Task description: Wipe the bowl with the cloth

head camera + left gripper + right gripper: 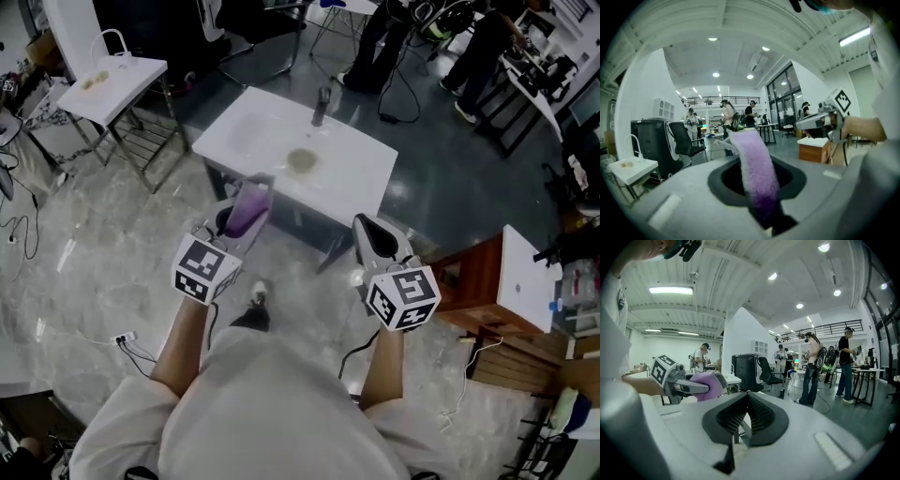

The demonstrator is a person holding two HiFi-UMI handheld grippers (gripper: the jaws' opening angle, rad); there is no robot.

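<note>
**A:** What is the person holding?

**B:** A gripper in each hand, both held out in front of the body above a glossy grey marbled floor [84, 253]. The left gripper [251, 195] is clamped on a fuzzy purple cloth [244, 216]. Its own view shows a strip of the cloth pinched between the jaws and standing up past their tips.

**A:** And the other one?

**B:** The right gripper [368, 230] has its ribbed jaws pressed together with nothing between them.

**A:** Where is the bowl?

**B:** Ahead of both grippers, on a white rectangular table [356, 173]. A small round tan bowl [302, 161] sits near the table's middle, well apart from the cloth. It is too small in the picture to show whether anything is in it. A dark upright object [322, 105] stands near the table's far edge, and I cannot tell what it is.

**A:** Anything else close by?

**B:** To the person's right is a low wooden cabinet with a white top [520, 272]. In the gripper views, several people stand further back in a large, brightly lit hall.
</note>
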